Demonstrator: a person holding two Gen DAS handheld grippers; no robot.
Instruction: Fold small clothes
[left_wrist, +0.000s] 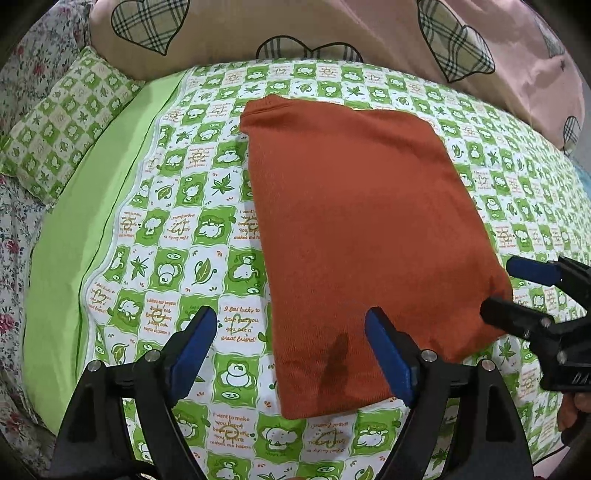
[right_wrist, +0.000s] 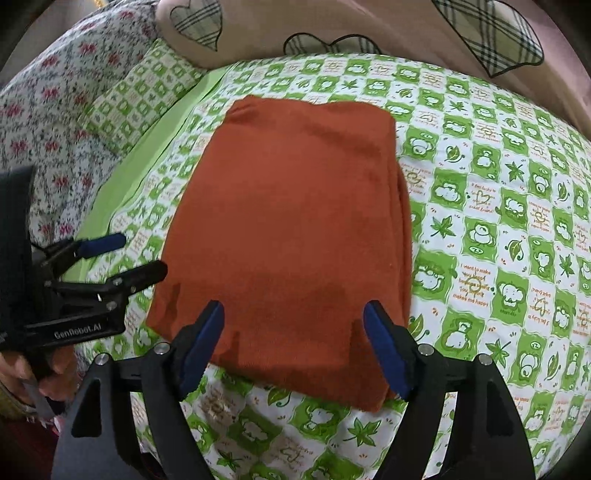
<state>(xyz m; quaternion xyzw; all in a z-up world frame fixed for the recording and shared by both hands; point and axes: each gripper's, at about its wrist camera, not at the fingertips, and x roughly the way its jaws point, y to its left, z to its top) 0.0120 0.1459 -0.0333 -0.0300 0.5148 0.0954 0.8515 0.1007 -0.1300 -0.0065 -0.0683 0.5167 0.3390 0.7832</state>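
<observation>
A rust-orange garment (left_wrist: 362, 236) lies folded into a flat rectangle on the green and white patterned bedsheet (left_wrist: 177, 229). My left gripper (left_wrist: 291, 332) is open and empty, just above the garment's near left corner. My right gripper (right_wrist: 293, 325) is open and empty, above the garment (right_wrist: 291, 236) at its near edge. Each gripper shows in the other's view: the right one (left_wrist: 498, 291) at the garment's near right corner, the left one (right_wrist: 144, 254) at its near left edge.
A beige pillow with plaid hearts (left_wrist: 229, 33) lies at the far edge of the bed. A small green checked pillow (left_wrist: 62, 122) and a floral quilt (right_wrist: 55, 103) lie to the left. A plain green sheet strip (left_wrist: 66, 258) runs along the left side.
</observation>
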